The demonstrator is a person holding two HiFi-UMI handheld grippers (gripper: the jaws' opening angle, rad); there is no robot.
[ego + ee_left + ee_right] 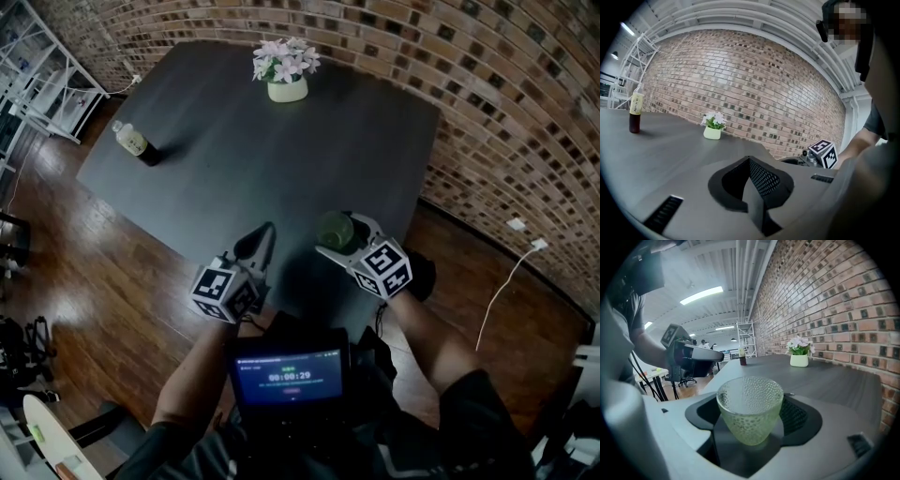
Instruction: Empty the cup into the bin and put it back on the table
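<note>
Down at the table's near edge, at the 6 o'clock end in the head view, the right gripper (pixel 345 236) stood clamped on the pale green dimpled glass cup (pixel 750 399). Its jaws were spread wide with one pad on each side of the bowl. The cup sat squarely between those jaws with its long axis upright and its mouth up, and it looked empty inside.

The dark grey rectangular table (pixel 234 141) ran away from it toward 12 o'clock. A white pot of pale flowers (pixel 287 89) stood at the far end, and a small dark bottle with a yellow label (pixel 134 142) stood out at 10 o'clock, both well clear of the cup. No bin showed in any view.

The right hand was plainly the one doing the work. Its gripper was tilted gently nose-down, and the forearm came in from 5 o'clock. The left gripper (pixel 262 239) waited just beside the cup at its 9 o'clock, jaws together on nothing, pointing almost level across the tabletop.

By my reading the emptying was done and only the set-down was left. Whether the base already touched the tabletop, I could not tell.
</note>
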